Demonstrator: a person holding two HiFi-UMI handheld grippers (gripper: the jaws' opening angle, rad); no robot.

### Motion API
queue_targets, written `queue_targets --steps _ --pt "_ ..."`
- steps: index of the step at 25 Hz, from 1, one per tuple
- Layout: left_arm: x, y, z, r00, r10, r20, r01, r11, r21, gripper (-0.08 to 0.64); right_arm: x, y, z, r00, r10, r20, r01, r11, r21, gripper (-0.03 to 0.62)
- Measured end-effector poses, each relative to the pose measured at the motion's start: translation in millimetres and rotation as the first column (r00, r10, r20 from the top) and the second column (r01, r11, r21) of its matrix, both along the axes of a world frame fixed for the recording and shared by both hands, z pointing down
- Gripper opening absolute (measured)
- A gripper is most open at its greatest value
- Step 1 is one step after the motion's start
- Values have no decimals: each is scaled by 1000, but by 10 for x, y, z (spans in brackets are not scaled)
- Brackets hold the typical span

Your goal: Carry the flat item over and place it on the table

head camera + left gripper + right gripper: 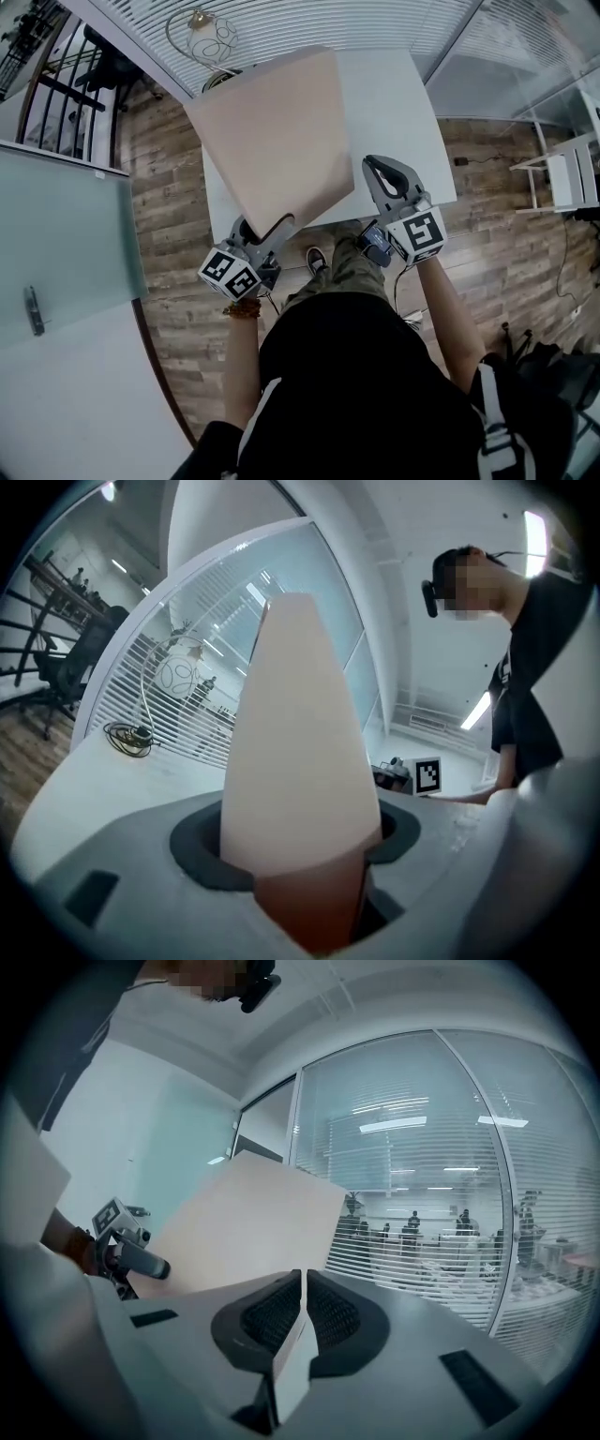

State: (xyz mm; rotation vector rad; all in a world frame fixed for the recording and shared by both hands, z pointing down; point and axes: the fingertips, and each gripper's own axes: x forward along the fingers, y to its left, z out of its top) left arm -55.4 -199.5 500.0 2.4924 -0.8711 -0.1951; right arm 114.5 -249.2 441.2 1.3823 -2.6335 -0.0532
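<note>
The flat item is a pale beige board [281,131], held tilted above the near left part of the white table [394,103]. My left gripper [267,230] is shut on its near corner. In the left gripper view the board [300,742] fills the gap between the dark pads [202,850] and rises away from my left gripper [300,855]. My right gripper [370,167] lies along the board's right edge near its near right corner. In the right gripper view my right gripper [302,1288] has its jaws closed on a thin pale edge, and the board [244,1232] spreads away to the left.
A wire-globe lamp [211,37] and a coil of cable [131,738] sit at the table's far left corner. Glass walls with blinds [309,19] stand behind the table. Wood flooring [169,187] surrounds it, with a white shelf [562,178] at right and a frosted glass door [66,234] at left.
</note>
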Motion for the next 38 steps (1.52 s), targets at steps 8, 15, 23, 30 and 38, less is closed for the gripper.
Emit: queue_targets --steps 8,15,23,30,38 --pt "15 101 -142 975 92 -203 -98 995 -18 287 43 12 159 984 -132 118 146 982 -123 226" --pt "-77 212 -272 939 198 -282 -197 980 32 287 -316 318 100 833 -423 356 506 843 -182 308" --pt "-180 321 -378 890 349 -294 -336 937 94 287 -598 528 31 640 -563 523 739 638 -219 337" --pt "-108 201 -339 869 353 -346 -362 931 40 301 -690 444 -60 649 -529 547 726 646 -235 336" --pt "-92 -165 -339 948 184 -260 -183 983 31 376 -484 201 -124 662 -364 655 652 711 -263 302"
